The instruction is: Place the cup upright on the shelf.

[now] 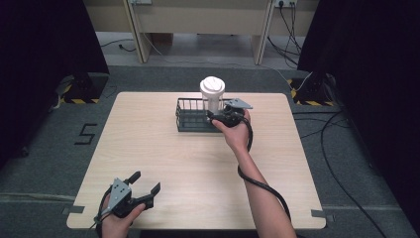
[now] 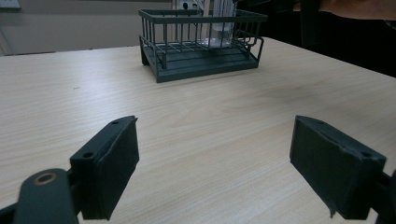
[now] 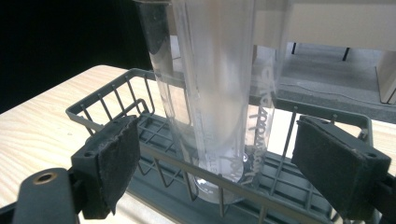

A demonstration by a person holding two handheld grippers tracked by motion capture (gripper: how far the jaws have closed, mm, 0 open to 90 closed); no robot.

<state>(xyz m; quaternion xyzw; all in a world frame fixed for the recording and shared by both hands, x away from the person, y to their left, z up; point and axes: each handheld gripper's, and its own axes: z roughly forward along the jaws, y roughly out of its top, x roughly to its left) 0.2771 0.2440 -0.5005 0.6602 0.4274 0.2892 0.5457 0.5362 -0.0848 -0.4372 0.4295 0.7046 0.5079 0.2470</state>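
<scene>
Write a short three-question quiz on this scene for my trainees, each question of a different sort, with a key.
1. True or false: the clear bottle stands upright inside the wire basket.
2. Which gripper is open near the table's front edge? A) left gripper B) right gripper
3. Fill in: the bottle's cap is coloured ____.

Key: 1 true; 2 A; 3 white.
</scene>
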